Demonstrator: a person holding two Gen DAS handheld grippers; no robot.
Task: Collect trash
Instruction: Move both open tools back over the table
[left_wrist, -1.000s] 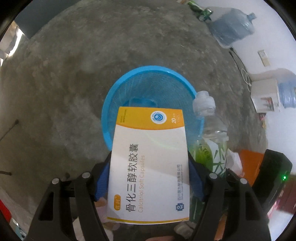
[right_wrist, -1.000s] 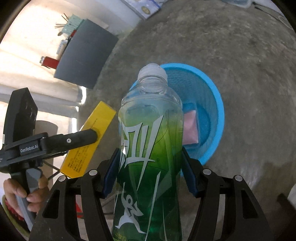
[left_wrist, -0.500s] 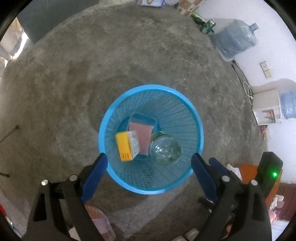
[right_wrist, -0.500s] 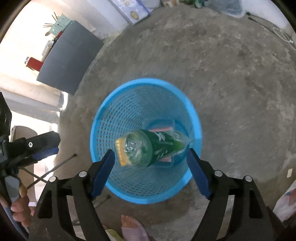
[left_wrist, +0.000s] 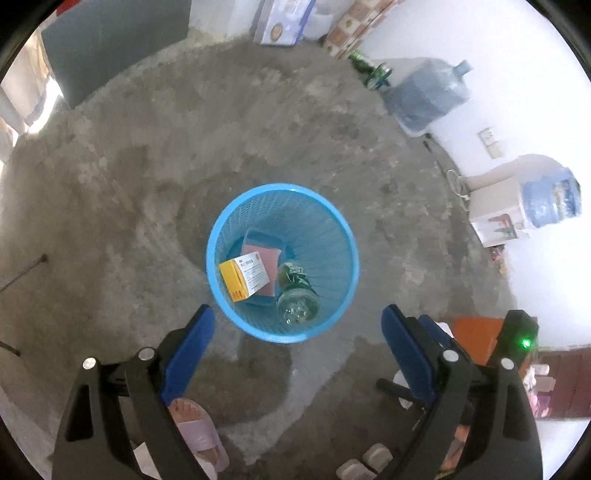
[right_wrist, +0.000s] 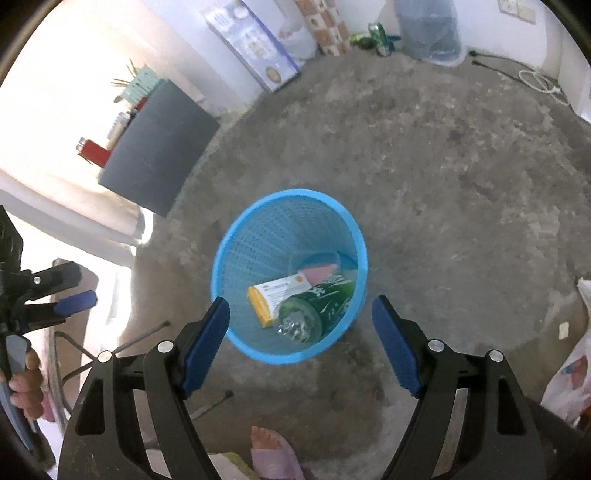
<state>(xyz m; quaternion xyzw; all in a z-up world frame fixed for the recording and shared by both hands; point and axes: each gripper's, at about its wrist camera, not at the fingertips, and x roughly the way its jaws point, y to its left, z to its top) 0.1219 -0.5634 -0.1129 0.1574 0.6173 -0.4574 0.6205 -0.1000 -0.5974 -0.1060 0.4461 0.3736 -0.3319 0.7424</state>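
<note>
A: Report the state of both claws.

B: My left claw stands wide apart with nothing between its pads. My right claw reads the same: spread, empty. The log of the last second shows both sets of jaws were just opening.

A: Locate the trash.

B: Bin sits on the floor, below and just ahead of both claws. Inside it: box toward my left finger side, bottle beside it toward the right, base up, both lying on a pink pack

A: Contact?

B: None. Both claws are clear above the rim
</note>
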